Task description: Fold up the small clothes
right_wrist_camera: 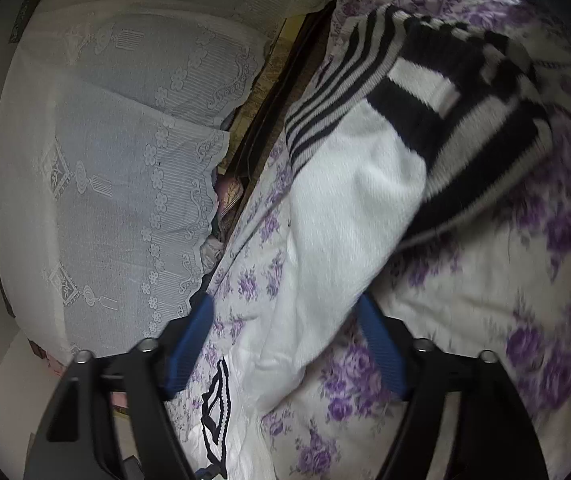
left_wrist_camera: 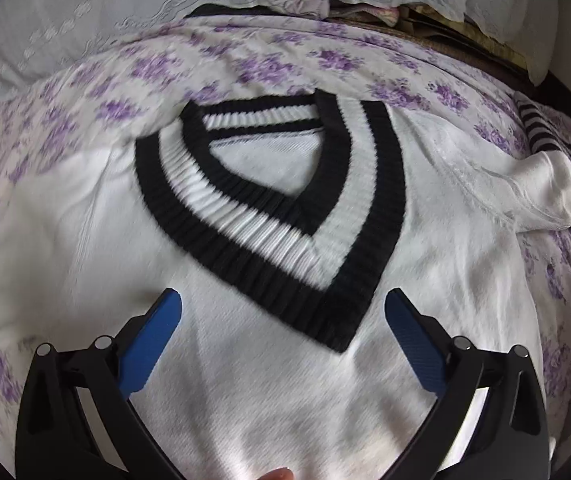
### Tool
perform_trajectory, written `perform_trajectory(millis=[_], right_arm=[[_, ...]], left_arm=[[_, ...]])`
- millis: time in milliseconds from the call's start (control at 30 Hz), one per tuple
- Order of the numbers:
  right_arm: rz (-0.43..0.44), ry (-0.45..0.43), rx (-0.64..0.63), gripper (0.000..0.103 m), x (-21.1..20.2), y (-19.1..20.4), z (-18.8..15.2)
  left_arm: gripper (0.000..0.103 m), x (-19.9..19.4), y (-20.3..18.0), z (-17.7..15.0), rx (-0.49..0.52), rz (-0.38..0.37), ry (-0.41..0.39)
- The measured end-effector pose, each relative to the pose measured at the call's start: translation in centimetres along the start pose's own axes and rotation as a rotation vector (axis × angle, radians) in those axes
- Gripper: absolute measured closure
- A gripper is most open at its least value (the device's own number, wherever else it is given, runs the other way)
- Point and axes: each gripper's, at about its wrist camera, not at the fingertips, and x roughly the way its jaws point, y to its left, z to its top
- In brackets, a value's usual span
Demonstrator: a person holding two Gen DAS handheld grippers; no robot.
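Note:
A small white knit sweater (left_wrist_camera: 245, 380) with a black-and-white striped V-neck collar (left_wrist_camera: 269, 208) lies flat on the floral bedspread (left_wrist_camera: 85, 92). My left gripper (left_wrist_camera: 283, 304) is open and empty, hovering over the sweater's chest just below the collar's point. The sweater's right sleeve (right_wrist_camera: 345, 208) with its black-and-white striped cuff (right_wrist_camera: 457, 120) stretches away in the right wrist view. My right gripper (right_wrist_camera: 285, 312) is open with the sleeve lying between its blue fingers (right_wrist_camera: 373, 344); it does not pinch the cloth. The sleeve also shows at the right of the left wrist view (left_wrist_camera: 541, 184).
White lace-covered pillows (left_wrist_camera: 105, 12) lie at the head of the bed, also seen in the right wrist view (right_wrist_camera: 125, 180). A dark gap with brown bedding (right_wrist_camera: 269, 92) runs between pillows and bedspread. A second striped knit piece (right_wrist_camera: 325, 84) lies beside the cuff.

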Motion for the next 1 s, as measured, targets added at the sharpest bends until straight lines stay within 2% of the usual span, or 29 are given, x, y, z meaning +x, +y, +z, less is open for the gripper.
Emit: perform_trajectory(millis=[33,133,233,300,367,433,500,533,567,600,667,733,800,833,867,933,1000], right_arm=[[0.002,-0.002,-0.004,0.043,0.0,-0.3,0.3],[0.005,-0.01,-0.021,0.05,0.6,-0.3,1.2],[-0.012,-0.017,-0.028,0.052,1.3,-1.1,1.3],[-0.056,-0.029,-0.021,0.052,1.0,-1.9,1.6],[-0.064,-0.045,0.004,0.062,1.2,-2.1,2.2],[-0.087,-0.053,-0.027,0.072,1.0,-1.8,2.4],[-0.13,-0.044,-0.062,0.076,0.7,-1.6,2.4],[-0.164,-0.028,-0.063,0.073,0.7,-1.8,2.4],[-0.204,-0.018,-0.048,0.066,0.4,-2.4,2.4],[-0.251,-0.033,-0.019,0.066,-0.4,-3.4,2.2],[-0.279,-0.051,-0.02,0.065,-1.4,-3.7,1.8],[-0.298,-0.083,-0.102,0.065,-2.2,-1.6,1.2],[-0.293,-0.139,-0.238,0.065,-2.9,1.9,-0.1],[-0.275,-0.148,-0.312,0.057,-2.9,3.6,-0.8],[-0.253,-0.137,-0.382,0.044,-2.5,5.2,-1.7],[-0.179,-0.04,-0.513,0.038,-0.4,8.0,-3.8],[-0.12,0.097,-0.575,0.038,2.7,9.4,-6.0]], left_arm=[[0.004,0.1,-0.7,0.4,0.019,0.012,-0.006],[0.004,1.1,-2.4,0.7,0.062,0.03,-0.015],[0.004,2.6,-3.0,-0.3,0.089,0.053,-0.03],[0.004,2.2,-2.9,-0.4,0.092,0.042,-0.043],[0.004,2.1,-2.4,-0.3,0.078,0.014,-0.036],[0.004,2.1,-1.8,-0.2,0.069,0.0,-0.026],[0.004,1.9,-0.1,-0.6,0.044,0.032,-0.02],[0.004,1.7,1.0,-0.9,0.018,-0.002,-0.016],[0.004,1.4,2.3,-1.2,-0.018,-0.051,-0.005],[0.004,0.9,4.0,-1.3,-0.061,-0.037,-0.004],[0.004,-0.7,7.3,-1.3,-0.116,0.069,-0.037],[0.004,-2.7,11.7,-1.9,-0.187,0.12,-0.071],[0.004,-4.0,16.1,-3.3,-0.257,0.141,-0.047],[0.004,-4.7,18.1,-4.3,-0.289,0.149,-0.038],[0.004,-5.5,19.9,-5.6,-0.32,0.153,-0.03],[0.004,-6.8,23.5,-8.8,-0.385,0.121,-0.007],[0.004,-8.0,26.6,-12.0,-0.469,0.07,0.014]])
